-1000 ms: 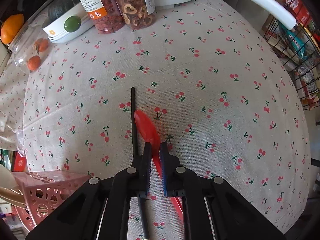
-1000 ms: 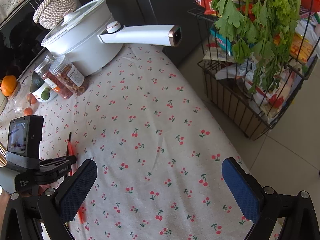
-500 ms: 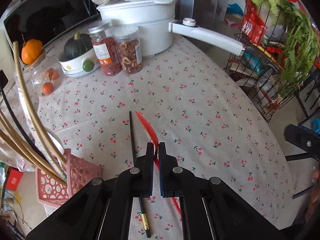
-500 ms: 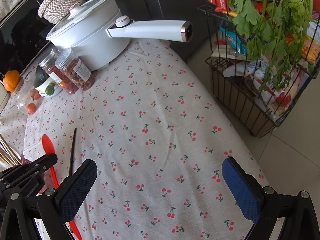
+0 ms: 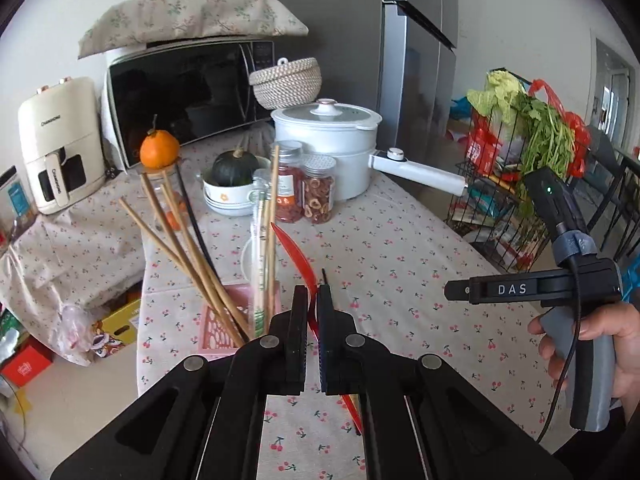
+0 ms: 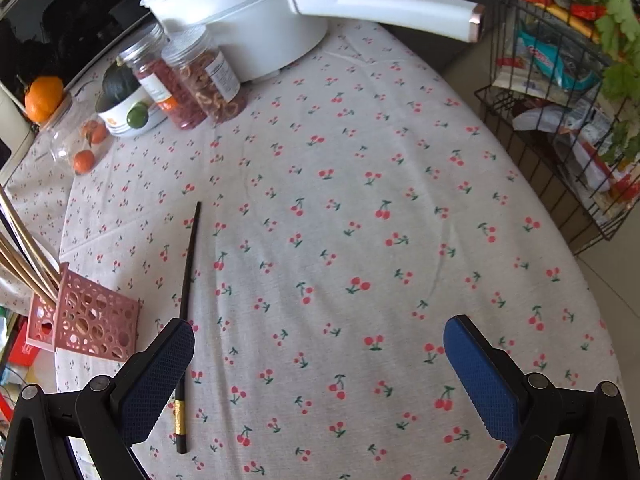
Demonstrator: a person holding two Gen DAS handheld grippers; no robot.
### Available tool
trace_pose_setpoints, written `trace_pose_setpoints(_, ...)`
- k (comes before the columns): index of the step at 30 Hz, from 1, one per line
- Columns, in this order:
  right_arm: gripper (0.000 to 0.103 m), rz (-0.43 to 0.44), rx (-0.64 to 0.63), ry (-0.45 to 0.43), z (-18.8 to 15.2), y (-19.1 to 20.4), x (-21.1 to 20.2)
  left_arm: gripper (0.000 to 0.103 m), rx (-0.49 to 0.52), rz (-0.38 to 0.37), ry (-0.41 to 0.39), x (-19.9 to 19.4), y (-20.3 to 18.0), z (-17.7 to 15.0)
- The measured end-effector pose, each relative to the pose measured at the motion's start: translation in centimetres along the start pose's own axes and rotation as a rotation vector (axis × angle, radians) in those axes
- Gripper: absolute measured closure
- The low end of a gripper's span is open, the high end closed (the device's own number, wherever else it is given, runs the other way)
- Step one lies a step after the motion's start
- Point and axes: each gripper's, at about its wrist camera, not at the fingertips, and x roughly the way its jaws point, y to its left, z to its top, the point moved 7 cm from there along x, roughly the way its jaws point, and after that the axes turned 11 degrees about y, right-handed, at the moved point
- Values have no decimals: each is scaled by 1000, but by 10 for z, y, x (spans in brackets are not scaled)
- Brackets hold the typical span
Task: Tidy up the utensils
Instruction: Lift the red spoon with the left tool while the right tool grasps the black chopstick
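Observation:
My left gripper (image 5: 312, 293) is shut on a red plastic spoon (image 5: 297, 254) and holds it in the air, bowl pointing up and away. Just to the lower left stands a pink perforated utensil holder (image 5: 218, 330) with several wooden chopsticks (image 5: 188, 258) in it. A black chopstick (image 6: 188, 280) with a gold band lies on the cherry-print tablecloth (image 6: 360, 220). My right gripper (image 6: 318, 326) hangs open above the cloth, its left finger (image 6: 160, 372) over the chopstick's lower part. The pink holder (image 6: 96, 320) stands left of the chopstick.
A white pot (image 5: 326, 148) with a long handle, two jars (image 5: 304, 188), a bowl with a squash (image 5: 234, 168) and a microwave (image 5: 184, 92) line the back. A wire basket (image 6: 560, 120) of groceries stands past the table's right edge. A hand (image 5: 600, 344) holds the right gripper.
My left gripper has lifted the red spoon off the cloth, risen and tilted up, now by the pink holder. The right gripper slid left over the black chopstick, which stays lying.

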Motion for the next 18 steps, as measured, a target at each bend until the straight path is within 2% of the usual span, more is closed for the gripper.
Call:
trace_pose_setpoints(4, 1, 9, -62, 80, -2, 29, 30, 99, -58, 18, -32, -6, 31, -2)
trace_pose_setpoints(7, 1, -2, -87, 116, 1, 49, 52, 99, -118, -10, -33, -11, 55, -5)
trace_pose_setpoints(13, 12, 8, -142, 167, 17, 90, 90, 99, -194, -2, -68, -24, 90, -1)
trace_pose_setpoints(15, 22, -3, -148, 162, 27, 98, 100, 99, -203, 2, -82, -29, 97, 1)
trace_pose_setpoints(17, 50, 7, -153, 168, 35, 105, 110, 99, -204, 15, -97, -35, 102, 2)
trace_pose_setpoints(18, 55, 16, -152, 176, 38, 108, 115, 99, -203, 20, -106, -38, 104, 3)
